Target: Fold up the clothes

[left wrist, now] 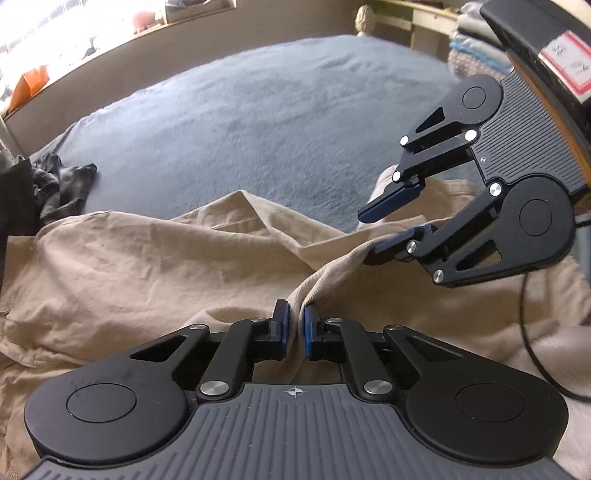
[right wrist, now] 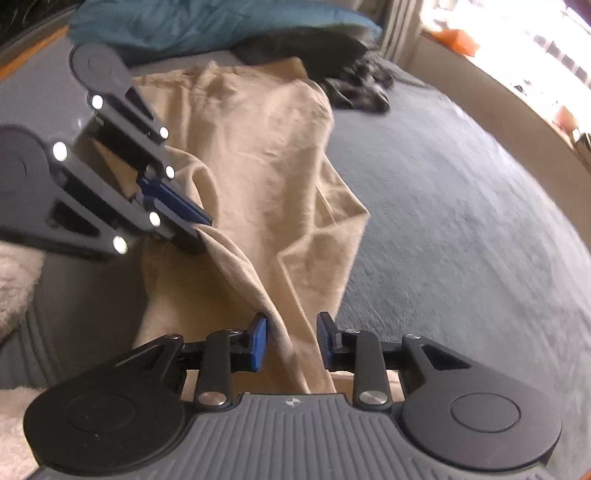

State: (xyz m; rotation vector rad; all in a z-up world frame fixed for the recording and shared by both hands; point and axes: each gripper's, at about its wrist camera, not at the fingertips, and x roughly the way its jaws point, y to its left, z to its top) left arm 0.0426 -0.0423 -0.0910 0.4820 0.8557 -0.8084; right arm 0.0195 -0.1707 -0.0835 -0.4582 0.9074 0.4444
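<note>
Beige garment [left wrist: 129, 266]: one, spread on blue-grey bedcover [left wrist: 258, 122]. Left gripper [left wrist: 296, 332] pinches one fold tight; right gripper [right wrist: 291, 341] parted, cloth loose between pads.

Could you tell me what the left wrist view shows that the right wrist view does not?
Only the left wrist view shows the wooden shelf behind the bed and stacked folded fabrics at top right. Only the right wrist view shows the teal pillow. Both show the beige garment on the grey-blue bedspread, the left gripper shut on its fabric, and the right gripper open around it, pads not pressing.
</note>
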